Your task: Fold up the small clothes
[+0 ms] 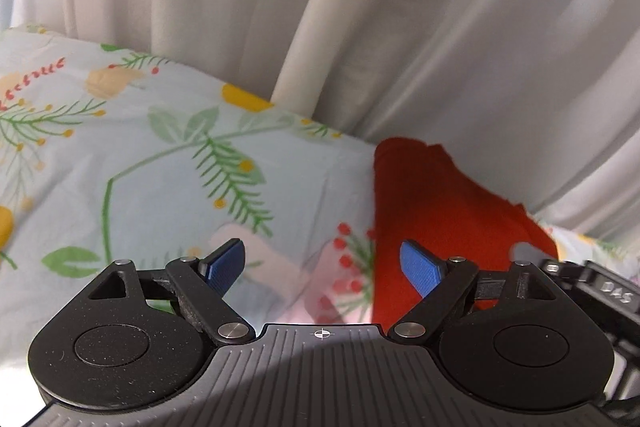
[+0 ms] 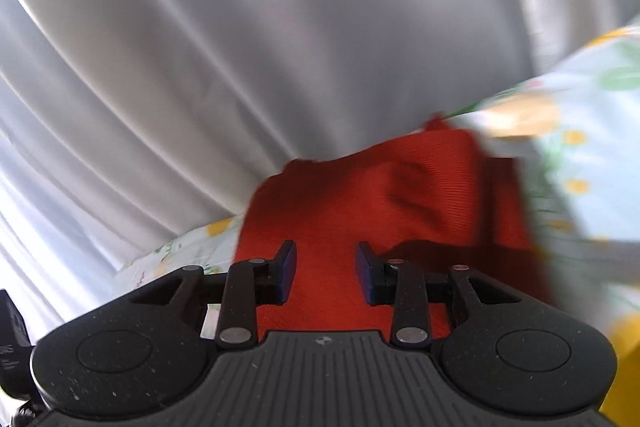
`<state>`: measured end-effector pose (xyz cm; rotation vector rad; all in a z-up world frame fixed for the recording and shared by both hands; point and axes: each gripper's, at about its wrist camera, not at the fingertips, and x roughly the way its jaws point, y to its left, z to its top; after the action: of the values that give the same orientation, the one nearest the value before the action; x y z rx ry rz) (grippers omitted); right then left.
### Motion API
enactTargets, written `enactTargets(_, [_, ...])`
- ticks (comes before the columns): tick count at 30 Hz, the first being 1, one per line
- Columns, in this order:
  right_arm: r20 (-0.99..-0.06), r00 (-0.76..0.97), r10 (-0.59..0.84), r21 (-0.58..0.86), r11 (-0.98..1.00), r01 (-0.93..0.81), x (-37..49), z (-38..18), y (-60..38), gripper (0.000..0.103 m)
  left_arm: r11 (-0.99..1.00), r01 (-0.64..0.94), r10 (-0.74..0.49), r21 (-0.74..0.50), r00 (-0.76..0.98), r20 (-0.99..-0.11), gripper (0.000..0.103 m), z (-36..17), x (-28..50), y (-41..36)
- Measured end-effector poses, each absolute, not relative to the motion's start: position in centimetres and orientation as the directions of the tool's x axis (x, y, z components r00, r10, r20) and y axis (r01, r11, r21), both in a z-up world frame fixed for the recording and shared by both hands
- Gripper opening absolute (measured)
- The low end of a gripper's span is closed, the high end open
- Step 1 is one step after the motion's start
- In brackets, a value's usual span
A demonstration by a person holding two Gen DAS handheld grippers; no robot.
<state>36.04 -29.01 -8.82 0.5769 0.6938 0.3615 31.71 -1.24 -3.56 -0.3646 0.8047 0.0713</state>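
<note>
Red garment (image 2: 360,195): lies on floral sheet (image 1: 160,167), far edge against white curtain (image 1: 360,27); blurred, shape unclear.
Left gripper (image 1: 322,263): released, empty, beside garment.
Right gripper (image 2: 326,273): released, over garment.

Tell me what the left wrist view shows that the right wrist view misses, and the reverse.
Only the left wrist view shows a broad stretch of the floral sheet with its green fern sprigs and red berries, and the left tongs, open above it beside the red garment. Only the right wrist view shows the right tongs, open directly over the garment's ribbed, creased surface. Both show the red garment on the sheet and the white curtain behind.
</note>
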Motion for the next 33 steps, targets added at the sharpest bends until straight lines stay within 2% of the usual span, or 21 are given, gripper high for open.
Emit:
enactTargets(2, [-0.496,0.727,0.475,0.561,0.814,-0.149,38.9,-9.3,-27.0,0.032,0.937,-0.197,-0.062,-0.288,0.719,-0.692,0.092,-3.6,33.7,-3.2])
enactTargets(7, [-0.525,0.785,0.33,0.462,0.884,-0.063,42.7,-11.0,-27.7,0.027,0.955,-0.203,0.018,-0.217,0.768,-0.641,0.095,-5.3,38.2,-7.4])
enactTargets(11, [-0.513,0.811,0.282,0.473,0.881,-0.007,42.0,-12.0,-30.7,0.017,0.968,-0.152,-0.009,-0.201,0.778,-0.629,0.095,-7.4,39.8,-9.2])
enactTargets(12, [-0.503,0.822,0.268,0.486,0.874,0.014,41.7,-12.3,-31.4,0.017,0.978,-0.125,-0.008,-0.168,0.78,-0.625,0.096,-7.9,39.9,-9.7])
enactTargets(15, [-0.483,0.834,0.267,0.56,0.827,0.06,41.4,-13.1,-33.1,0.007,0.991,-0.101,0.03,-0.082,0.791,-0.612,0.097,-8.5,39.9,-10.5])
enactTargets(16, [-0.489,0.836,0.248,0.556,0.827,0.08,41.3,-13.2,-33.2,0.001,0.991,-0.103,0.03,-0.084,0.788,-0.614,0.097,-8.6,40.0,-10.4])
enactTargets(21, [-0.497,0.855,0.146,0.435,0.895,0.1,41.5,-12.9,-31.0,0.001,0.981,-0.127,0.01,-0.146,0.785,-0.62,0.098,-9.5,40.2,-8.9])
enactTargets(24, [-0.462,0.868,0.183,0.466,0.883,0.062,41.0,-12.7,-31.1,0.009,0.967,-0.119,-0.051,-0.226,0.778,-0.626,0.1,-9.4,39.5,-7.7])
enactTargets(26, [-0.426,0.863,0.271,0.557,0.83,0.015,40.0,-12.4,-32.6,0.032,0.95,-0.109,-0.11,-0.293,0.761,-0.639,0.101,-9.2,38.8,-6.1])
enactTargets(28, [-0.455,0.834,0.311,0.594,0.804,0.024,38.8,-11.6,-34.0,0.04,0.937,-0.069,-0.179,-0.341,0.746,-0.642,0.101,-9.3,37.9,-4.1])
enactTargets(30, [-0.492,0.81,0.32,0.574,0.818,0.026,37.0,-10.7,-35.9,0.041,0.903,-0.012,-0.292,-0.429,0.715,-0.635,0.101,-9.2,36.8,-1.6])
enactTargets(32, [-0.506,0.77,0.388,0.617,0.787,0.009,35.4,-10.5,-38.6,0.042,0.841,-0.009,-0.399,-0.541,0.664,-0.632,0.101,-9.3,36.0,0.9])
enactTargets(33, [-0.518,0.751,0.409,0.639,0.769,0.021,34.9,-10.6,-40.0,0.046,0.802,-0.013,-0.452,-0.597,0.641,-0.621,0.101,-9.5,35.7,1.9])
